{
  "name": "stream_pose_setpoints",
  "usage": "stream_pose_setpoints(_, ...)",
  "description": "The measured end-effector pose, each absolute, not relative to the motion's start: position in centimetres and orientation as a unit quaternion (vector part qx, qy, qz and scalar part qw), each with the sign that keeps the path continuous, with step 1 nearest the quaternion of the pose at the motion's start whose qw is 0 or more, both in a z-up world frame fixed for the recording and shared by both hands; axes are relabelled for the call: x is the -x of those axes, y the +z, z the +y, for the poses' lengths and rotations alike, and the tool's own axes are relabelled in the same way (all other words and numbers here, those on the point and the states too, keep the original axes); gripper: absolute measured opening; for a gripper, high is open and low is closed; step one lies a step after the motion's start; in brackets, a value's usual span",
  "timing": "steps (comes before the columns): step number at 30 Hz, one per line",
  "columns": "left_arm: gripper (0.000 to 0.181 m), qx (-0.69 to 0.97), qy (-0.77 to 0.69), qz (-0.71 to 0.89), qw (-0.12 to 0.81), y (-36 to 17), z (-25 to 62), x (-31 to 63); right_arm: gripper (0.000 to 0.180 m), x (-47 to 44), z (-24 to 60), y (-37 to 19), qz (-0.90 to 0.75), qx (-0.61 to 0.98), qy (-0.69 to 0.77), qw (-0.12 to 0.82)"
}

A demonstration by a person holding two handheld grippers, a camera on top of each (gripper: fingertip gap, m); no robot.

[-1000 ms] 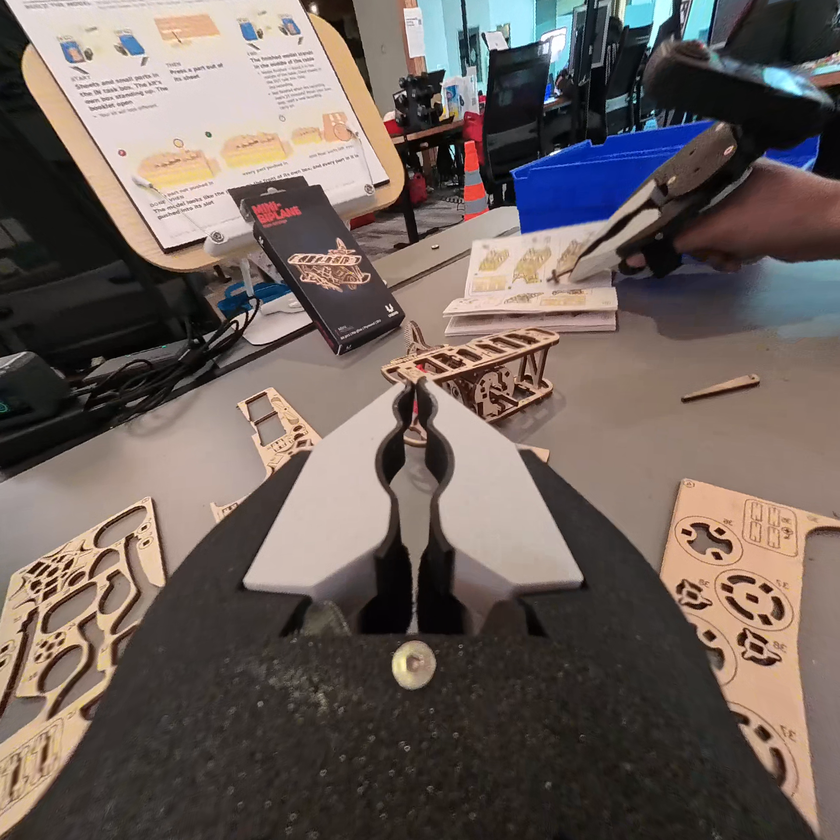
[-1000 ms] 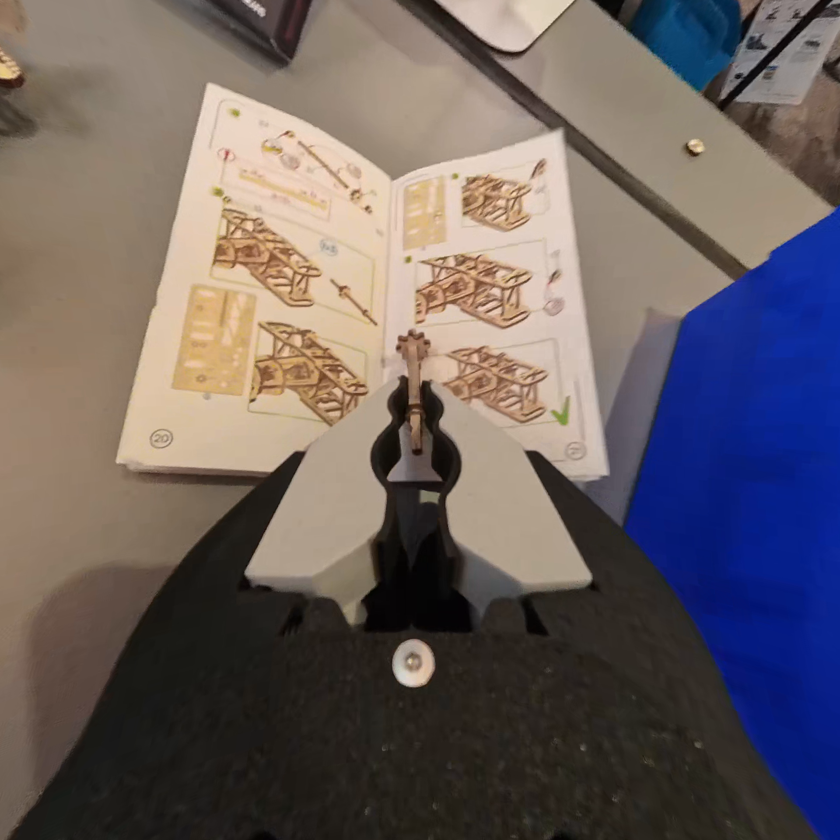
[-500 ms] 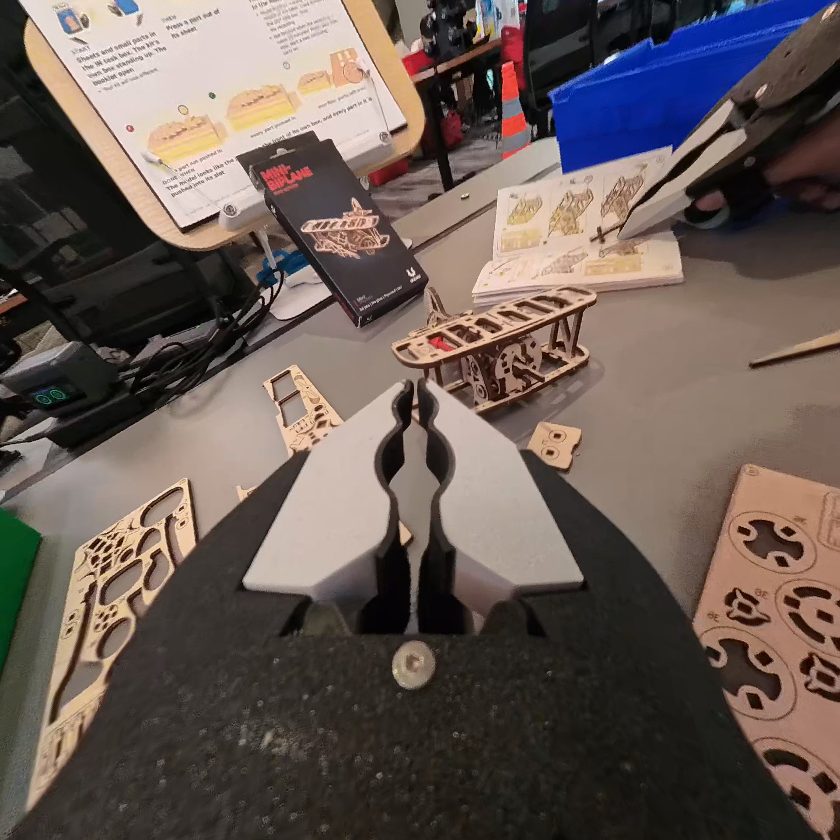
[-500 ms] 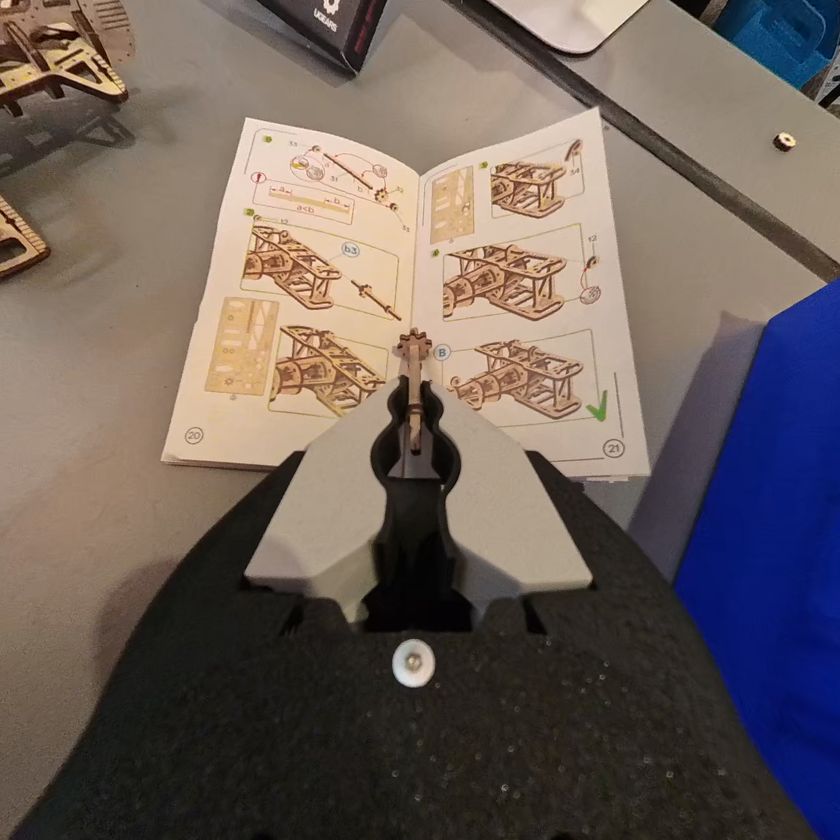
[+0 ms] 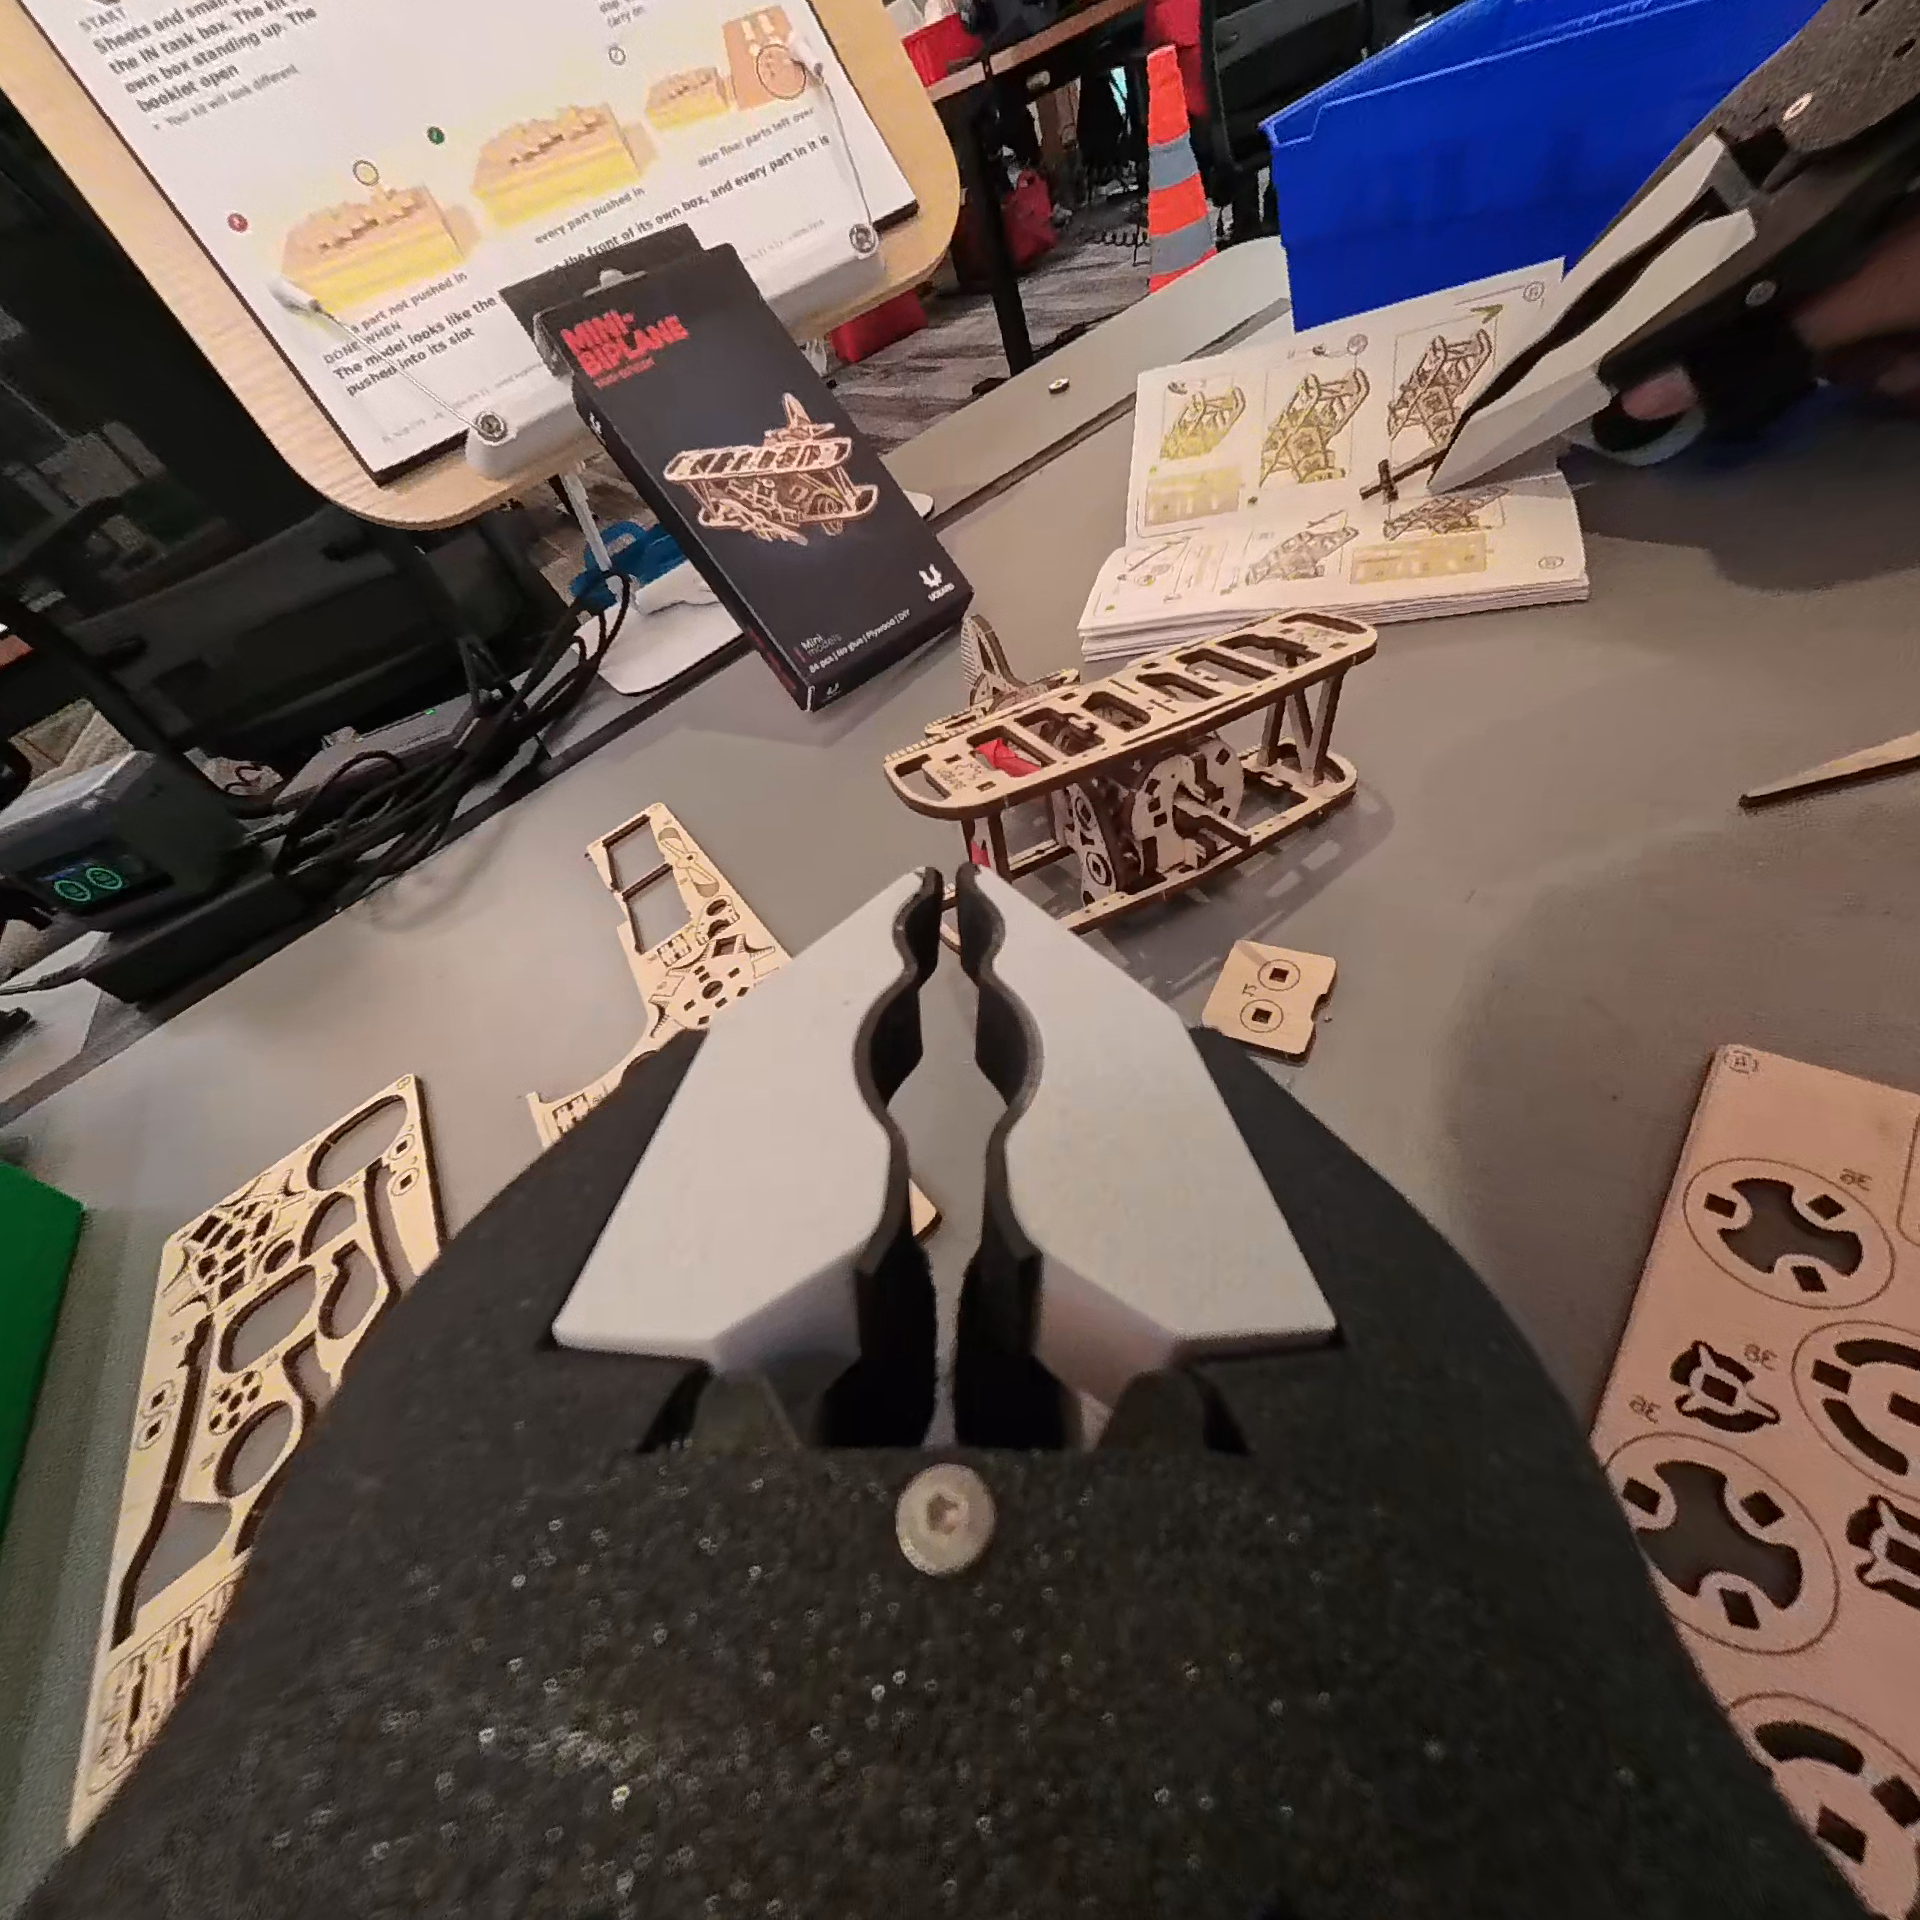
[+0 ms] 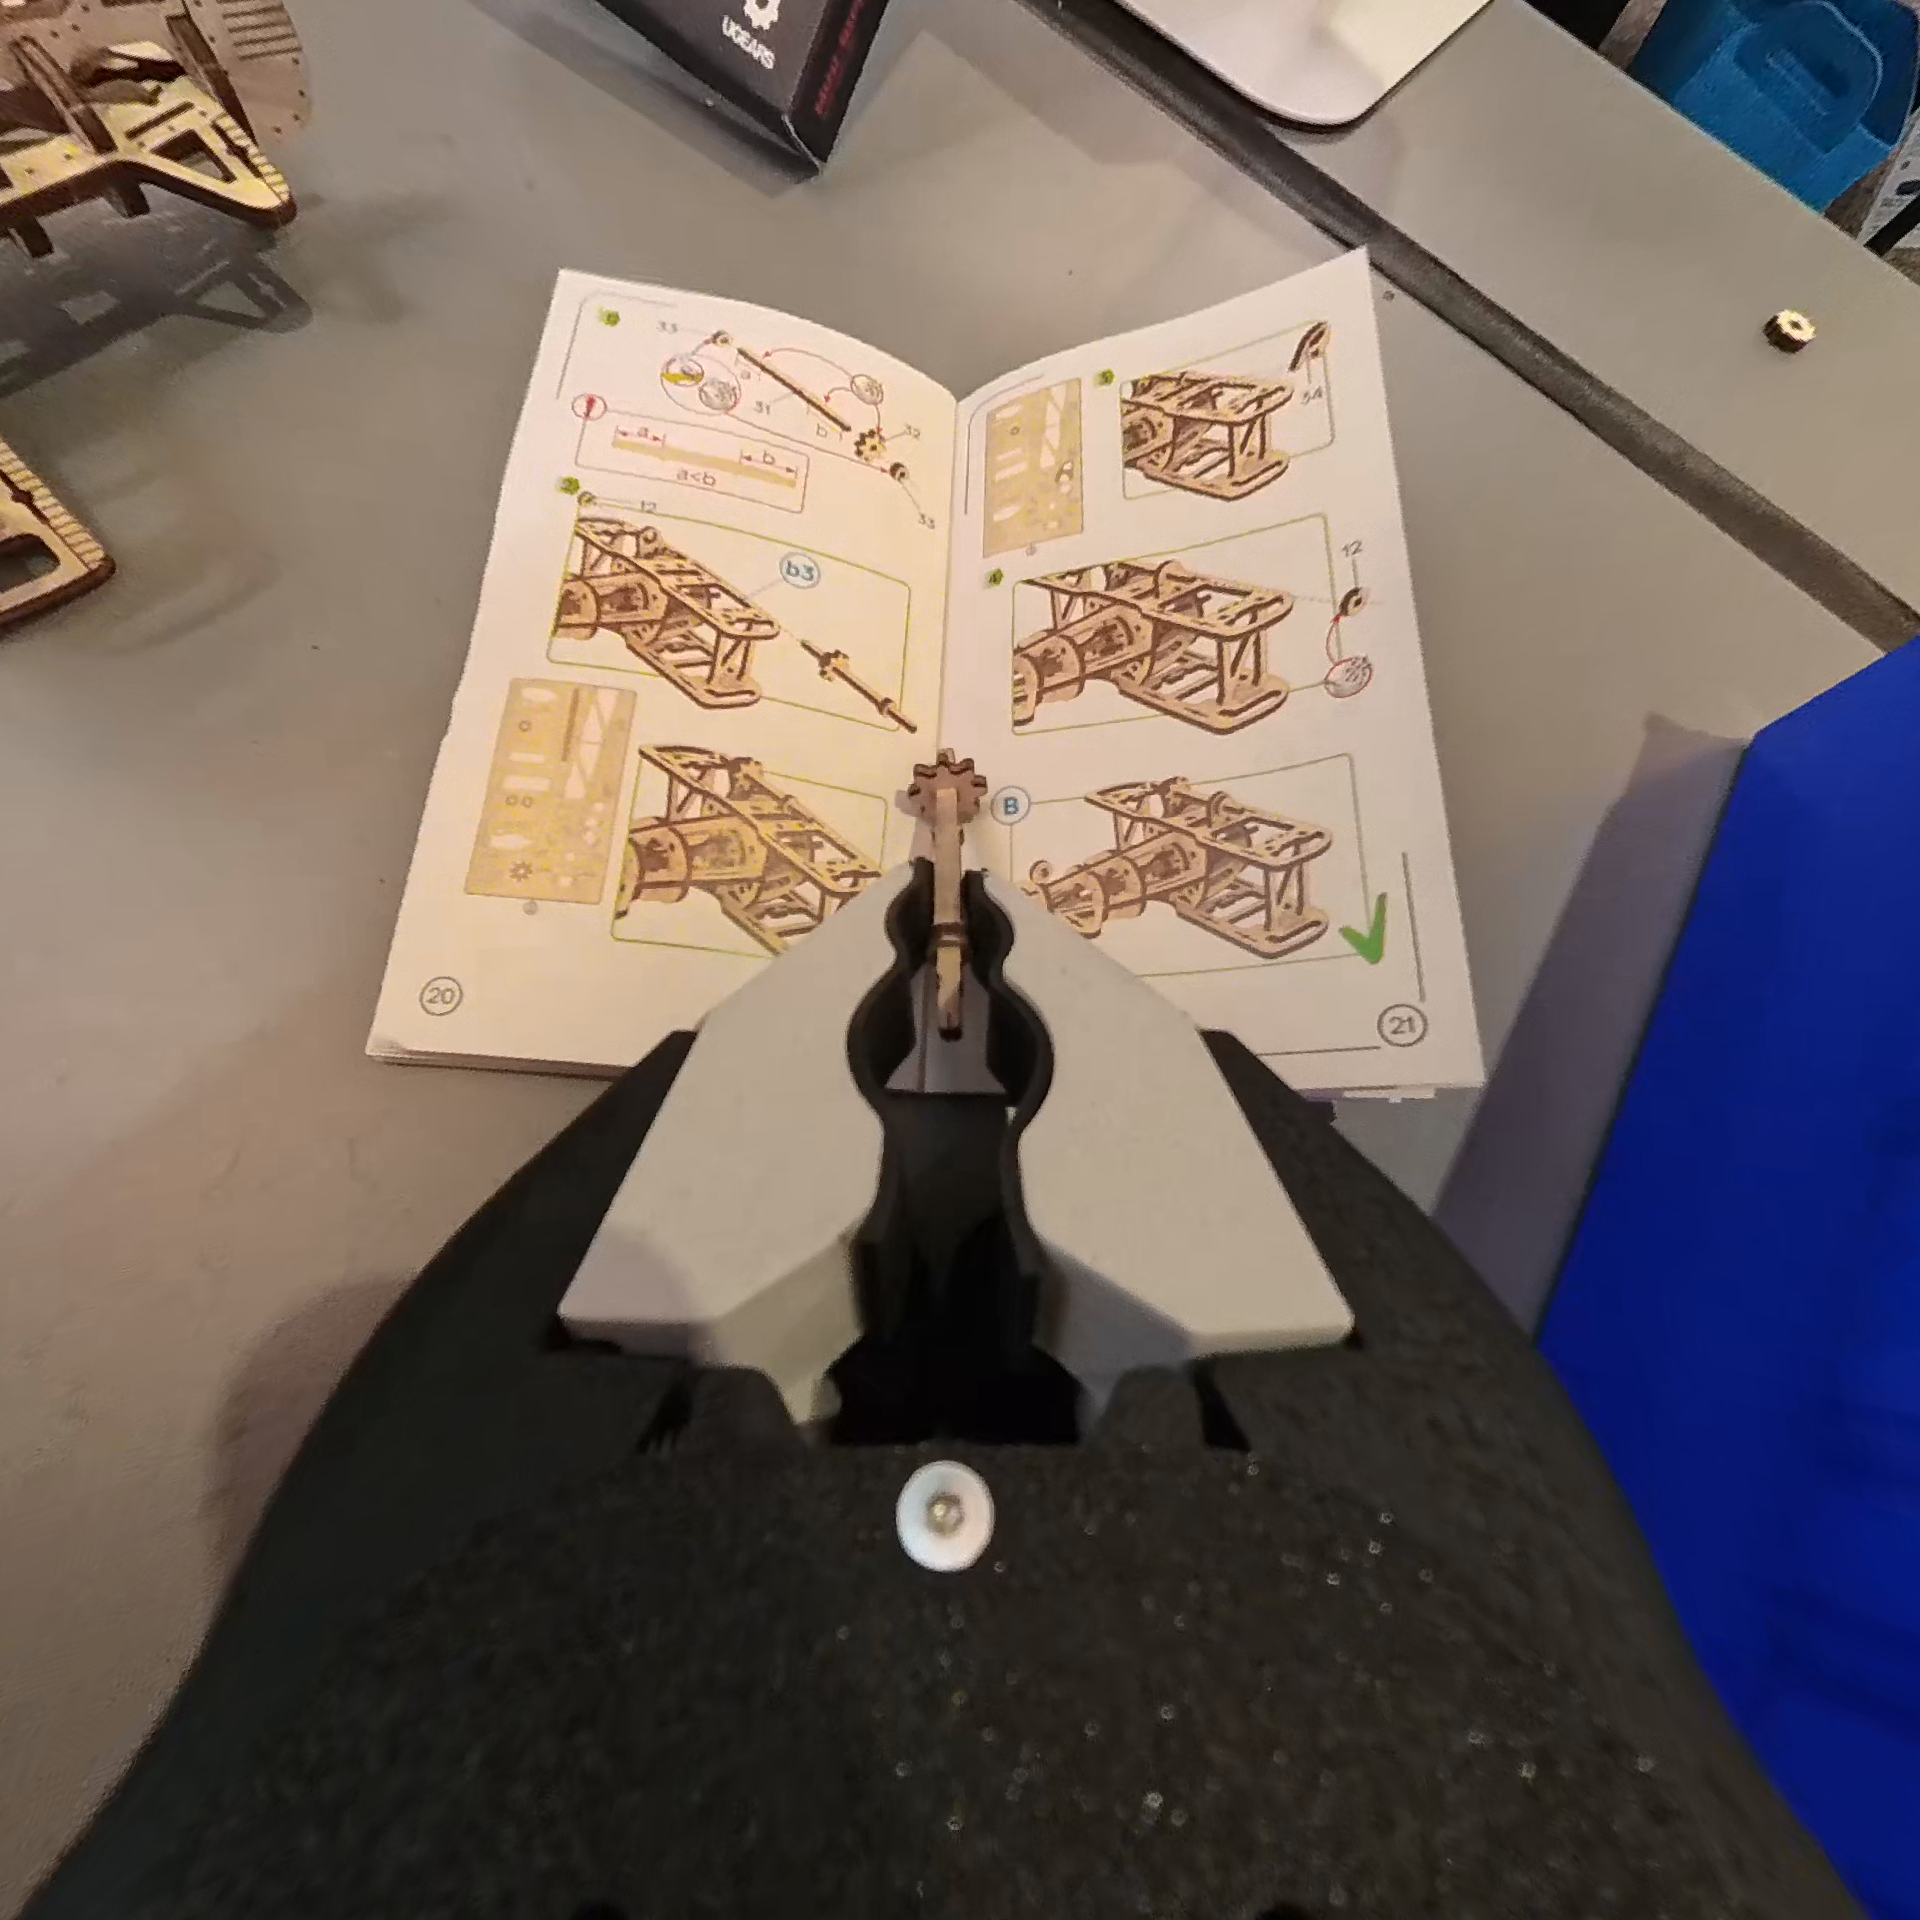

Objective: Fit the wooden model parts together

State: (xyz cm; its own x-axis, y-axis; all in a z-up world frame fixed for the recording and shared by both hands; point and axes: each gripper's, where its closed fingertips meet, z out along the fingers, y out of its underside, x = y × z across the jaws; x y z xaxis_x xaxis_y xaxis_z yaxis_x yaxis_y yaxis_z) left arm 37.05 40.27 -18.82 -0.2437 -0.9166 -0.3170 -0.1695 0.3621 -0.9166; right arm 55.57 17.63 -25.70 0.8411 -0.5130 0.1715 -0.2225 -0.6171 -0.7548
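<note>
- Wooden biplane model point(image 5: 1127, 774), part-built, stands on the grey table point(image 5: 1558, 883) just beyond the tips of the left gripper point(image 5: 948, 894) in the left wrist view.
- That gripper's grey fingers point(image 5: 769, 1122) stand close together with a narrow wavy gap between them, and nothing sits in the gap.
- A small square plywood piece point(image 5: 1270, 997) with two holes lies near the model, on its near right.
- Punched-out plywood sheets lie around: one at far left point(image 5: 249, 1351), a narrow one point(image 5: 686, 935) left of the fingers, and a round-cutout sheet point(image 5: 1787, 1403) at right.
- A black kit box point(image 5: 758, 520) leans upright on the far left, in front of an instruction board point(image 5: 468, 208) on a stand.
- An open instruction booklet point(image 5: 1299, 488) lies far right, and the right gripper point(image 5: 1449, 473) hangs over it with a small wooden piece at its tip.
- A blue bin point(image 5: 1475, 156) sits beyond the booklet; a thin wooden stick point(image 5: 1829, 779) lies at right.

- In the right wrist view, the right gripper point(image 6: 948, 883) is pinched on a small axle with a gear point(image 6: 943, 831), whose toothed end pokes out past the fingertips.
- The axle hangs above the booklet's point(image 6: 727, 644) centre fold.
- The biplane model's edge point(image 6: 156, 135) shows at far left, well apart from the gripper.
- The blue bin point(image 6: 1766, 1143) fills the right side, and the black box's corner point(image 6: 769, 62) sits at the far edge.
</note>
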Motion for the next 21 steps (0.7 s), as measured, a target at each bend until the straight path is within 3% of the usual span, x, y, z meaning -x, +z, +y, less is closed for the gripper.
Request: stream_pose_setpoints(21,0.000,0.407,-0.375,0.695,0.459,-19.7,40.3,-37.4,0.005,-53.6,18.9,-25.7,0.152,0.890,-0.247,0.353)
